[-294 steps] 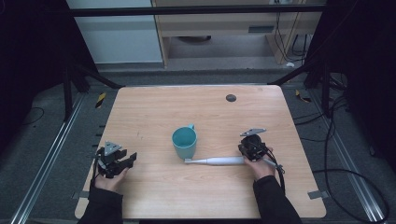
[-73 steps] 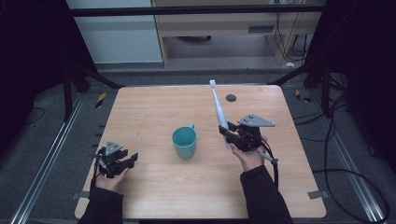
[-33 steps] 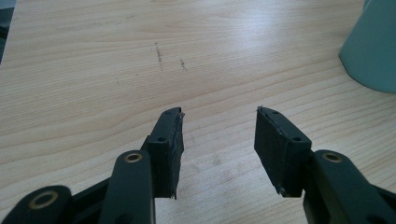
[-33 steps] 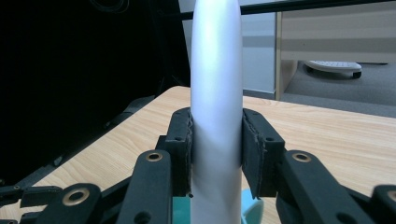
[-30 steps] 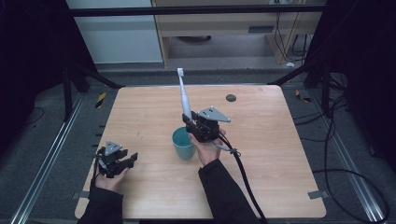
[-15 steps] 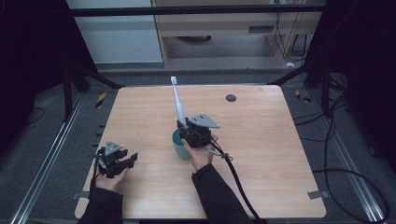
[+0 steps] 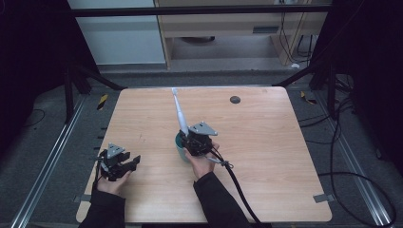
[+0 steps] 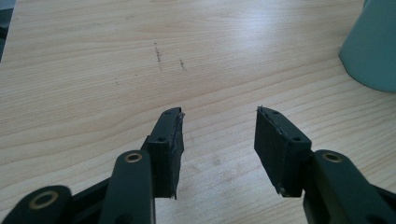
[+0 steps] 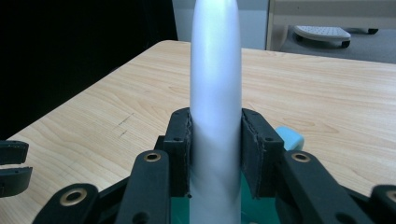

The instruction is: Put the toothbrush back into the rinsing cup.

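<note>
My right gripper (image 7: 190,138) is shut on a white toothbrush (image 7: 179,111), holding it upright and tilted toward the far left. It hovers right over the teal cup (image 7: 180,144), which it mostly hides. In the right gripper view the jaws clamp the thick handle (image 9: 215,84). The cup's teal inside (image 9: 254,205) lies just below them, and its handle (image 9: 289,138) pokes out at the right. My left gripper (image 7: 119,164) rests open near the table's front left, with nothing between its fingers (image 8: 169,135). The cup (image 8: 373,46) stands off to its upper right.
A small dark round spot (image 7: 235,99) marks the wooden table (image 7: 285,156) at the back right. The right gripper's cable (image 7: 234,176) trails toward the front edge. Metal rails and dark floor surround the table.
The right gripper lifted the toothbrush from the table at the right, stood it upright, carried it left over the cup and has just lowered it slightly. The left gripper has stayed still.
</note>
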A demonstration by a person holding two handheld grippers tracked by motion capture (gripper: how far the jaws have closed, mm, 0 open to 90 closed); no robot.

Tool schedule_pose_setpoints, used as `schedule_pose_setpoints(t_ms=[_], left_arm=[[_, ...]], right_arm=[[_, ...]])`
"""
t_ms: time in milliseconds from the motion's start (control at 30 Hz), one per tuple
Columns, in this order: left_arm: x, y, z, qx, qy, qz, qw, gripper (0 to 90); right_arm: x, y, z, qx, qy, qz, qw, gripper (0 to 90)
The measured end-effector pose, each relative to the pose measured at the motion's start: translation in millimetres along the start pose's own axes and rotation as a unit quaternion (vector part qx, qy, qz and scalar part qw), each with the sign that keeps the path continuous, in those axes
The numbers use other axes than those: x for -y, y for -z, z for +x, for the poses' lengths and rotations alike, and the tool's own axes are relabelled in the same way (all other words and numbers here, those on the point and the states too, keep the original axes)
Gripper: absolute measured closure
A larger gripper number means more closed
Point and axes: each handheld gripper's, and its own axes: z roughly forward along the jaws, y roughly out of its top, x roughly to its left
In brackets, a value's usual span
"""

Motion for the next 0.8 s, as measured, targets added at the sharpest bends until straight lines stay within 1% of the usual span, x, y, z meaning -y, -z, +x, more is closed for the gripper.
schedule_pose_setpoints(t_ms=[167, 400, 467, 667, 700, 800], left_arm=[[0.0, -0.2, -0.2, 0.001, 0.000, 0.001, 1.0000, 51.7], [0.0, -0.3, 0.1, 0.001, -0.002, 0.002, 1.0000, 51.6], [0.1, -0.4, 0.1, 0.000, -0.002, 0.003, 1.0000, 51.7], [0.1, -0.6, -0.5, 0.001, -0.003, 0.003, 1.0000, 51.7], [0.1, -0.6, -0.5, 0.001, -0.003, 0.003, 1.0000, 51.6], [0.1, -0.6, -0.3, 0.001, -0.003, 0.002, 1.0000, 51.6]], right_arm=[[0.9, -1.0, 0.3, -0.001, -0.001, 0.005, 1.0000, 65.9], [4.2, -4.6, -0.9, 0.002, 0.004, 0.028, 0.9996, 65.6], [4.1, -4.2, -0.7, 0.005, 0.006, 0.028, 0.9996, 65.4], [1.0, -1.5, -2.0, -0.001, 0.006, 0.022, 0.9997, 64.0], [-0.1, 0.0, -2.7, 0.001, 0.008, 0.020, 0.9998, 64.0], [-1.6, 2.4, -4.0, 0.000, 0.007, 0.020, 0.9998, 62.9]])
